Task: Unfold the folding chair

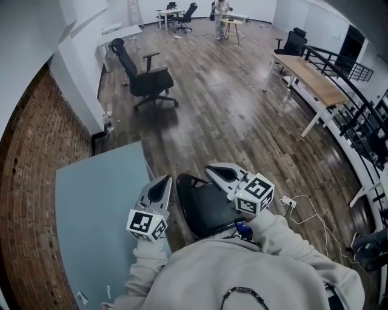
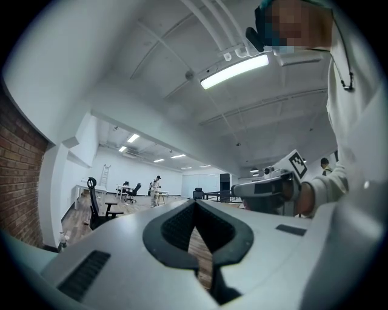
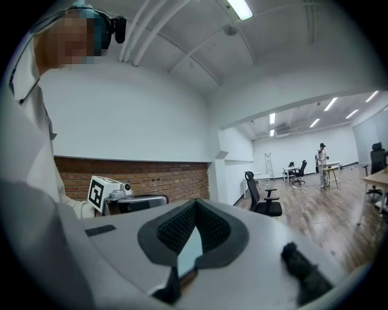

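The folding chair [image 1: 203, 209] shows as a black seat on the wooden floor, right below me and between my two grippers. My left gripper [image 1: 159, 189] is held up at the seat's left edge, and its jaws are shut with nothing between them [image 2: 195, 206]. Over the seat's right side, my right gripper [image 1: 219, 173] is also shut and empty [image 3: 194, 209]. Both point level into the room, apart from the chair. Each gripper view shows the other gripper: the right one [image 2: 267, 191] and the left one [image 3: 130, 203]. My torso hides the chair's near part.
A pale grey-green tabletop [image 1: 97, 212] lies at the left beside a brick wall [image 1: 27, 181]. A black office chair [image 1: 145, 75] stands ahead, a long wooden desk [image 1: 315, 82] and a railing at the right. A white power strip with cable [image 1: 288, 203] lies on the floor. A person [image 1: 221, 15] stands far off.
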The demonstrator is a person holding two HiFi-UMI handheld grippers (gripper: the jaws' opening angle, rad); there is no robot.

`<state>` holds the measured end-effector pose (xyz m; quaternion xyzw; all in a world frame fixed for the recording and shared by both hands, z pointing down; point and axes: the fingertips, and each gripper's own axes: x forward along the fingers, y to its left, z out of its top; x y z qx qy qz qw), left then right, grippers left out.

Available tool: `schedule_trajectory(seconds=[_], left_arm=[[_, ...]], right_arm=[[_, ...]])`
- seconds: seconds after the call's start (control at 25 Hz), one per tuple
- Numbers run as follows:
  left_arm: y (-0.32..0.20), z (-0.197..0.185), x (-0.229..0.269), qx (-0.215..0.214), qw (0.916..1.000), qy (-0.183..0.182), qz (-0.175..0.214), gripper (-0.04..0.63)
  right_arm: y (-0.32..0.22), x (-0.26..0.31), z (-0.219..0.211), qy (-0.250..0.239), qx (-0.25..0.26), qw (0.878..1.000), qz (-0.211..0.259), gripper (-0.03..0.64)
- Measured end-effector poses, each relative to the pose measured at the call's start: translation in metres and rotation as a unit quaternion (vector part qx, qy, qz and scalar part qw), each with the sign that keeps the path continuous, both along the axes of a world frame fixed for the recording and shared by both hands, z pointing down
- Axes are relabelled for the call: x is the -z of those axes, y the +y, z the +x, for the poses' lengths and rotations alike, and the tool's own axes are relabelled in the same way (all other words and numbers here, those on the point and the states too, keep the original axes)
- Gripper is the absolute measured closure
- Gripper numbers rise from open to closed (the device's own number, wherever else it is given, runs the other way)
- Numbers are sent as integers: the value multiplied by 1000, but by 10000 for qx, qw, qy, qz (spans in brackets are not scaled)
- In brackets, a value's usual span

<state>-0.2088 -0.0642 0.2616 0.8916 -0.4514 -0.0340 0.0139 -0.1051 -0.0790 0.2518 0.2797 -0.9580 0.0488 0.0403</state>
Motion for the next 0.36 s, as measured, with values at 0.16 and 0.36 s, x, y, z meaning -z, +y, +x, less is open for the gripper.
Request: schedule_trajectory(seconds=[0.16,0.36], left_arm=[[-2,3,2,-32,10000,-19,18,589],[-2,2,2,-69,10000,-19,26,589]], right_arm=[[-2,2,2,2,-11,10000,16,609],[-2,1,-1,8,2,10000,11,609]])
